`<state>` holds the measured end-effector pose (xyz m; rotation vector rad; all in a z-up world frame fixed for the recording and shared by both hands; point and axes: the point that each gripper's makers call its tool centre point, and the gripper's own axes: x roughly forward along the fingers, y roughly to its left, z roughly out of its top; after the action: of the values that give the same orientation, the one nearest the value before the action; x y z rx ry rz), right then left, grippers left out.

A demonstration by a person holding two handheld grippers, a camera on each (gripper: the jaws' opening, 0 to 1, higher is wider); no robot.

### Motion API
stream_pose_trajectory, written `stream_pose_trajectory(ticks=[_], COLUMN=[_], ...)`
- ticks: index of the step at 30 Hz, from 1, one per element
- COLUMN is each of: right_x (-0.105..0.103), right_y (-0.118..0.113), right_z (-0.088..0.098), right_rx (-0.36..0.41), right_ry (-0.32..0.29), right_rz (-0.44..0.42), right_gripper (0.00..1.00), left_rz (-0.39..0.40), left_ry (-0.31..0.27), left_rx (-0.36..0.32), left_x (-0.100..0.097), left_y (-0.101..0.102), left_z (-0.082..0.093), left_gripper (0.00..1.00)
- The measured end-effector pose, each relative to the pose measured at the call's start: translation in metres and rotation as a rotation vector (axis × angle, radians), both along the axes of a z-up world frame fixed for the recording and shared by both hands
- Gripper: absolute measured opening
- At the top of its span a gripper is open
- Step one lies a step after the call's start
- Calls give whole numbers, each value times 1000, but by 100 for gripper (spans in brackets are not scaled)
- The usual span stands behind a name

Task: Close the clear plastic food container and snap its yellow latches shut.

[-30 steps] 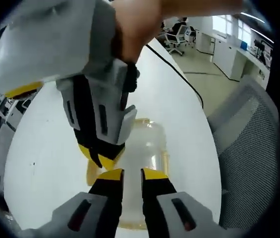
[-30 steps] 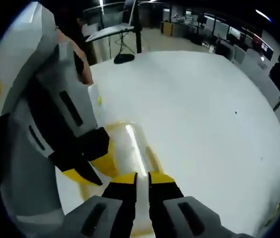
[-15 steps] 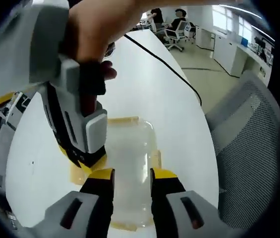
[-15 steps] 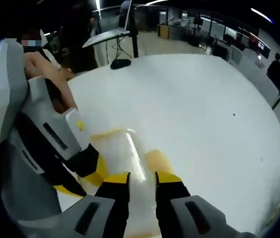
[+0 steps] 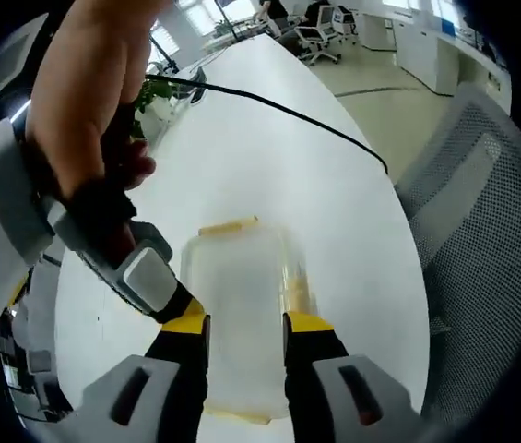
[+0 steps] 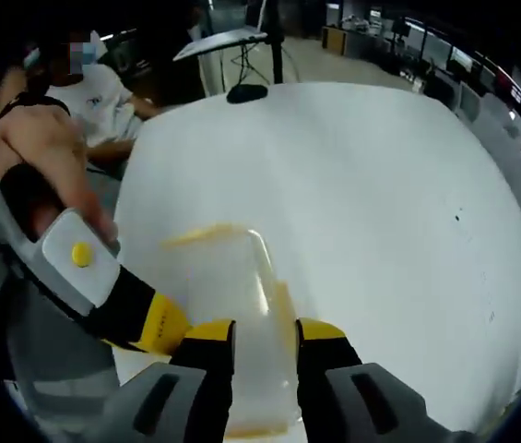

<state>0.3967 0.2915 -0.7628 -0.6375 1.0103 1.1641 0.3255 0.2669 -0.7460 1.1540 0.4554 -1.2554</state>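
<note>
Seen from the left gripper view, the right gripper (image 5: 172, 309), which hung over the clear plastic food container (image 5: 242, 305) a second ago, has swung out to the container's left edge, its yellow tips low beside the box. The lid now looks seated flat, with a yellow latch (image 5: 228, 226) showing along the far end and another (image 5: 297, 286) down the right side. The left gripper (image 5: 246, 323) has its fingers apart and empty above the near end.

In the right gripper view the same retreat shows mirrored: the left gripper (image 6: 154, 323) sits at the container's left flank rather than across it, and the right gripper's own fingers stand apart over the box on the white round desk (image 6: 380, 203). By my reading, closing is done; whether each latch is snapped cannot be told.
</note>
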Motion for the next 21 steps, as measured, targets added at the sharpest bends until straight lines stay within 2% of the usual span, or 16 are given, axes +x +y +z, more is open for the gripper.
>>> stream_pose_trajectory(ticks=[5, 9, 13, 16, 21], right_x=[-3, -1, -12, -13, -13], right_y=[0, -4, -5, -7, -2], right_z=[0, 3, 1, -5, -4], right_rx=[-29, -45, -56, -90, -80], right_ry=[39, 47, 122, 120, 148], right_rz=[33, 57, 77, 101, 110], right_gripper=[27, 27, 29, 31, 32], left_rz=[7, 38, 11, 17, 62], left_ry=[-3, 41, 46, 46, 55], left_rx=[13, -15, 20, 51, 95], left_x=[-2, -10, -17, -17, -17], left_y=[1, 0, -1, -1, 0], left_z=[2, 4, -3, -9, -21], left_gripper=[33, 47, 47, 48, 48])
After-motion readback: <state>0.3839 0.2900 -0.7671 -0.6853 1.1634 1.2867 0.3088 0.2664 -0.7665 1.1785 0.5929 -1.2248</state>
